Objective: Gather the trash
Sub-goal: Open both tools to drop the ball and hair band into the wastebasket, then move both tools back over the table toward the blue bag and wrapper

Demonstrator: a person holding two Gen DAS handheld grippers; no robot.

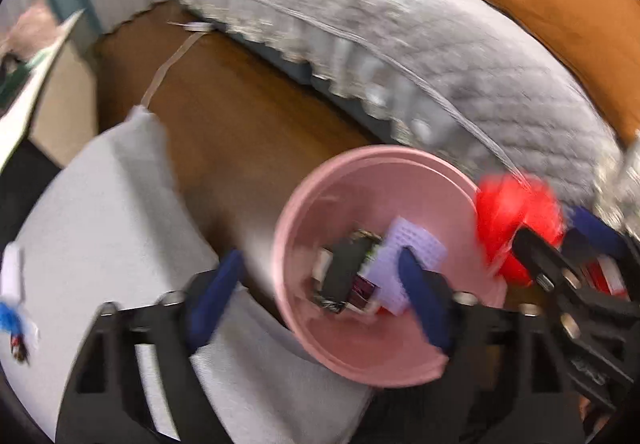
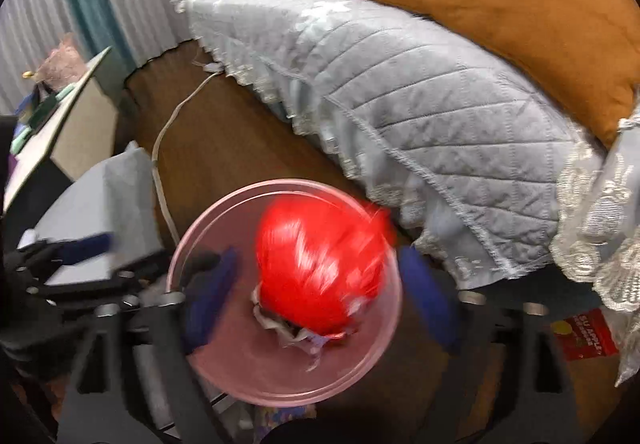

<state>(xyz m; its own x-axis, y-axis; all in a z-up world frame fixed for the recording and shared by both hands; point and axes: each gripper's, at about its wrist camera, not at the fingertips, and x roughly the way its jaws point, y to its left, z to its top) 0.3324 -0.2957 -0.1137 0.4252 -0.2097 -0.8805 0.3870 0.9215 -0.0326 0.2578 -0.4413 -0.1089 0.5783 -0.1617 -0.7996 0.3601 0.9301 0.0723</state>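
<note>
Right tool (image 2: 320,292), fingers spread, red wrapper (image 2: 320,264) at lower centre over the pink bin (image 2: 192,244); left tool (image 1: 320,296) spread too. Wrapper could bounce off the rim.

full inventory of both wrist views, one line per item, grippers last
bin: 1, pink, on the floor by the sofa
red wrapper: 1, red, over the bin, between the right fingers
scraps in bin: several, black, white, lilac, on the bin bottom
sofa cover: 1, grey quilted, on the sofa
cushions: 2, orange, on the sofa
cable: 1, white, across the brown floor
red packet: 1, on the floor, right of the bin
left gripper: open, over the bin
right gripper: around the wrapper, blurred
</note>
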